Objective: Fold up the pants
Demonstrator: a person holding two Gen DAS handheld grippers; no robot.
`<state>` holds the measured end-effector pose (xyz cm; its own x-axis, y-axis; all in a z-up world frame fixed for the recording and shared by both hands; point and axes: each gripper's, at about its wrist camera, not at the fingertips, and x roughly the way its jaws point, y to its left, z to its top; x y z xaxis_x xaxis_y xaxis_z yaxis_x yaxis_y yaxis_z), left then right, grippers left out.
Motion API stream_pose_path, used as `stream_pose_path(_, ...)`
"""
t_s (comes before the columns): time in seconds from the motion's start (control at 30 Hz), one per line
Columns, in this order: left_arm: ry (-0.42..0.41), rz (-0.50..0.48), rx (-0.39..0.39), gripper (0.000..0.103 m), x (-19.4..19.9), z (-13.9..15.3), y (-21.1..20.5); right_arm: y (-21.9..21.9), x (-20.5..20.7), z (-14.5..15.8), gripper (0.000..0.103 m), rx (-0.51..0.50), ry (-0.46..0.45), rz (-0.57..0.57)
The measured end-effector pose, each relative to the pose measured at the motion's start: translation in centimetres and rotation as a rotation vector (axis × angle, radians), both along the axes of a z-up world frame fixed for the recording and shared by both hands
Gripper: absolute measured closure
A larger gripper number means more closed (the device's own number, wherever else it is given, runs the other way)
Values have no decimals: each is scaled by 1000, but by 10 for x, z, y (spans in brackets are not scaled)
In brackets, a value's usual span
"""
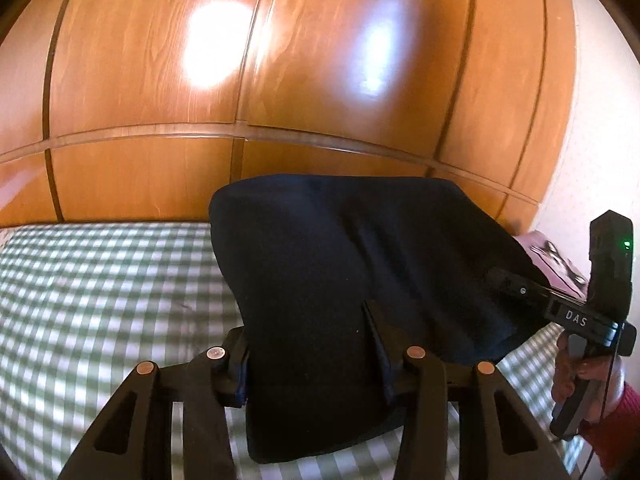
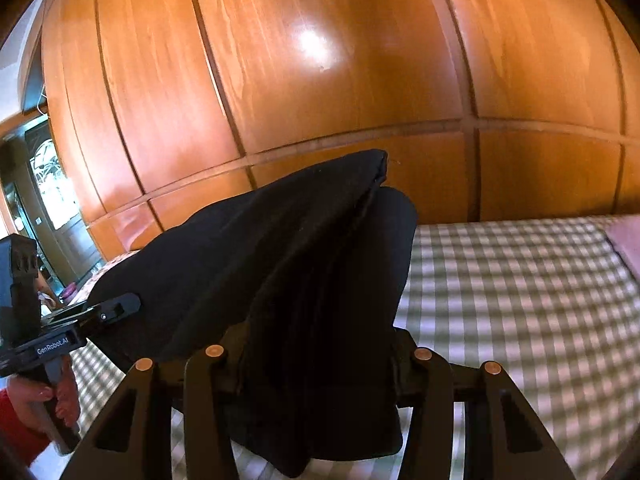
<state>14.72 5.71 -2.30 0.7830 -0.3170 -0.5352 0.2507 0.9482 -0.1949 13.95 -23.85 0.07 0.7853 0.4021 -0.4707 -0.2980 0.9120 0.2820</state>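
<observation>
Two hand-held grippers lift a pair of dark navy pants (image 1: pixel 344 280) above a bed spread with a green-and-white checked sheet (image 1: pixel 100 292), in front of a glossy wooden wardrobe (image 1: pixel 280 60). The left gripper (image 1: pixel 308 344) is closed on one side of the cloth, which bulges up between its fingers and hangs below them; the right gripper (image 2: pixel 316 356) pinches the other side in the same way, with thick bunched layers filling the gap between its fingers. From the left wrist view the right gripper's black body reaches into the fabric from the side, a hand in a red sleeve (image 1: pixel 580 380) on its handle. The pants are held in the air as a rounded hump between the two tools, apparently part-way through a fold, their lower edge near the sheet. To finish the fold well, both grips likely need to stay level and move together, keeping the cloth taut between them so that the edges meet squarely when it is laid down. Letting go unevenly would probably leave the layers skewed or wrinkled.
</observation>
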Motion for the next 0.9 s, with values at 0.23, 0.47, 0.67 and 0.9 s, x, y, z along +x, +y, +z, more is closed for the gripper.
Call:
stream_pose_path(0.23, -15, 36, 42, 56, 58, -10, -2, 5, 65, -16, 54, 8, -6, -6)
stream_pose_path(0.47, 34, 57, 63, 55, 99, -51, -4, 4, 117, -53, 51, -14, 100, -41)
stream_pose_path(0.67, 5, 78, 74, 46, 96, -67, -4, 13, 122, -61, 46, -96, 128, -88)
stream_pose_path(0.9, 16, 134, 83, 27, 99, -69, 2, 19, 116, -61, 39, -176, 107, -130)
